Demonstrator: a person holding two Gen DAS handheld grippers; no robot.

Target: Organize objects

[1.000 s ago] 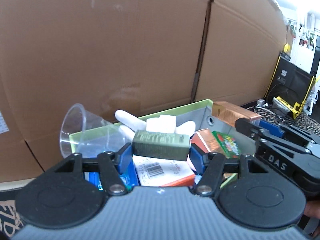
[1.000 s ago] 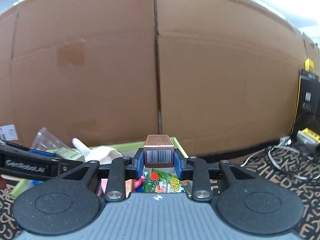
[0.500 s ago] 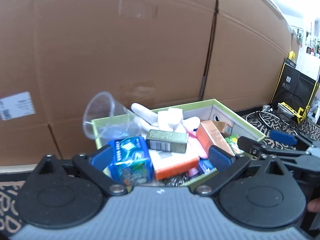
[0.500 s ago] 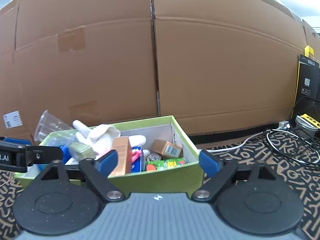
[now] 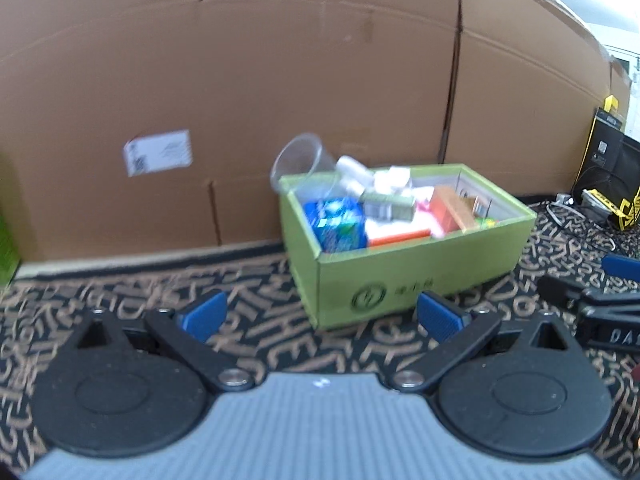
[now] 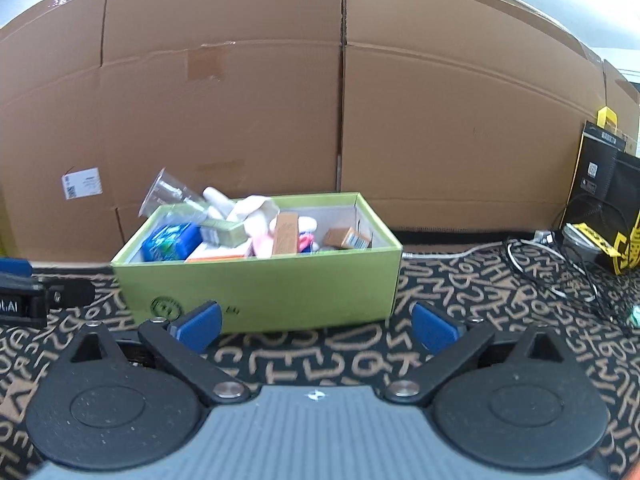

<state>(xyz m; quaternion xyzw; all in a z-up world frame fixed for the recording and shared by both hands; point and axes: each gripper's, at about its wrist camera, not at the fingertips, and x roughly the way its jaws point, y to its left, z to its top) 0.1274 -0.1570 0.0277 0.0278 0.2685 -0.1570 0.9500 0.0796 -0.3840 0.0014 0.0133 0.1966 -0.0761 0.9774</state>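
Observation:
A green cardboard box point(image 5: 400, 276) point(image 6: 260, 284) stands on the patterned carpet, filled with several items. Among them are a tilted clear plastic cup point(image 5: 298, 160) point(image 6: 164, 194), a blue packet point(image 5: 338, 224) point(image 6: 172, 242), a small olive box point(image 5: 386, 206) point(image 6: 222, 232), an orange box point(image 5: 452, 212) point(image 6: 286, 236), a brown barcode box point(image 6: 346, 238) and a white glove point(image 6: 252, 208). My left gripper point(image 5: 320, 315) is open and empty, short of the box's near corner. My right gripper point(image 6: 317, 326) is opening its jaws, with nothing between them, just in front of the box's long side.
A tall cardboard wall point(image 6: 340, 120) with a white label point(image 5: 158, 156) runs behind the box. Cables point(image 6: 560, 264) and a black-and-yellow bag point(image 6: 608, 216) lie at the right. The carpet point(image 6: 312, 360) stretches in front of the box.
The left gripper let go of the olive box and the right let go of the brown barcode box; both lie in the green box. Both grippers opened wide and drew back.

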